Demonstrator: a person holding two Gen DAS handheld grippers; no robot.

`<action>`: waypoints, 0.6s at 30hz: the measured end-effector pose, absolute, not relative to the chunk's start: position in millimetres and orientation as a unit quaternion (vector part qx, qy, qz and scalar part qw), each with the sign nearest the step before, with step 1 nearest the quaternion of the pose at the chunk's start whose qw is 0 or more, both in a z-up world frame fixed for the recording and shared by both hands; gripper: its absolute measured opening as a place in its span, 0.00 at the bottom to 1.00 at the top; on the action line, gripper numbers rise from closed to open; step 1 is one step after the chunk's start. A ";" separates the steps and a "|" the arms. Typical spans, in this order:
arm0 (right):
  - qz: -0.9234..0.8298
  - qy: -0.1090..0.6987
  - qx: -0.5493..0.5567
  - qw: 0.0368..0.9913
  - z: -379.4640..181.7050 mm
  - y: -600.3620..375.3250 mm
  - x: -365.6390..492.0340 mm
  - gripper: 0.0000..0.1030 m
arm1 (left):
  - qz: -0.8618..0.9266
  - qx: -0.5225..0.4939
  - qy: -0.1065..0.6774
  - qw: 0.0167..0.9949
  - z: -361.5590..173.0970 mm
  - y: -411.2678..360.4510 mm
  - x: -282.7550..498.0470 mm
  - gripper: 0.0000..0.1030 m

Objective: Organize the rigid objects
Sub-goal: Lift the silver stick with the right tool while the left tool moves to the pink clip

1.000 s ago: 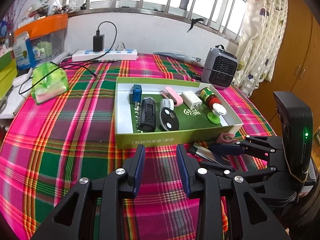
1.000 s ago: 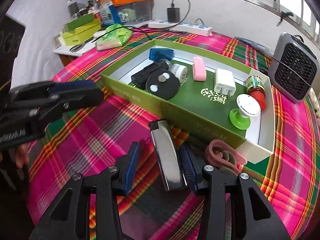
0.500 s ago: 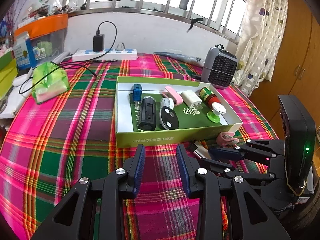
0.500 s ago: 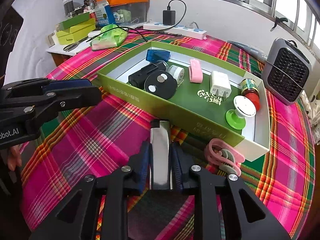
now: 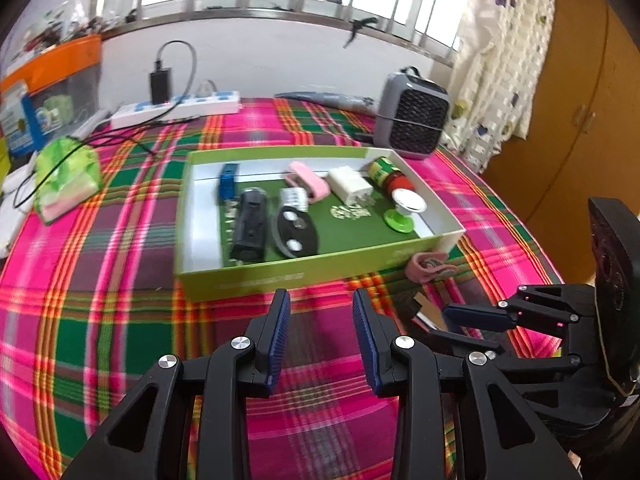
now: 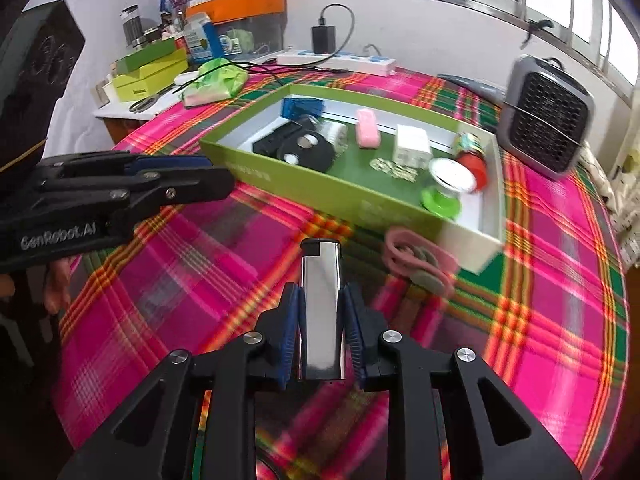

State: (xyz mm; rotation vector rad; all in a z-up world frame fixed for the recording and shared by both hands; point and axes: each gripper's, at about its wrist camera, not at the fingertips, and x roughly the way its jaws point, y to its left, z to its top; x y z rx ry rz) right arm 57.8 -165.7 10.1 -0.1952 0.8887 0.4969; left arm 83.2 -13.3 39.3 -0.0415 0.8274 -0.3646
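The right gripper [image 6: 320, 332] is clamped on the slim chrome lighter with a black cap [image 6: 321, 304], its 2 blue pads pinching the long sides so it points toward the green cardboard tray [image 6: 304, 184], just short of the tray's near wall. The left gripper [image 5: 321, 336] hangs with jaws apart and empty, before that wall. A pink silicone loop [image 6: 418, 258] (apparently unsorted) lies against the tray's near corner.

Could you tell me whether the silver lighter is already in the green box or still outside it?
Outside. The silver lighter sits clamped in the right gripper, over the plaid cloth, short of the green box.
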 end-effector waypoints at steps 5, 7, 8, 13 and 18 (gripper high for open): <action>0.210 0.421 -0.082 0.879 14.0 -191.2 49.1 0.24 | -0.204 -0.004 0.408 0.890 37.9 -34.9 89.7 0.30; 0.199 0.421 -0.076 0.881 14.3 -201.5 47.0 0.24 | -0.213 0.004 0.409 0.887 37.9 -44.1 91.4 0.30; 0.196 0.422 -0.073 0.882 14.2 -204.6 46.8 0.24 | -0.221 0.009 0.411 0.884 37.6 -49.7 92.7 0.30; 0.166 0.428 -0.057 0.887 11.5 -228.8 45.5 0.24 | -0.247 0.029 0.421 0.872 34.0 -75.5 100.4 0.30; 0.152 0.426 -0.043 0.891 12.3 -243.9 44.7 0.24 | -0.264 0.049 0.429 0.863 28.7 -97.3 107.1 0.31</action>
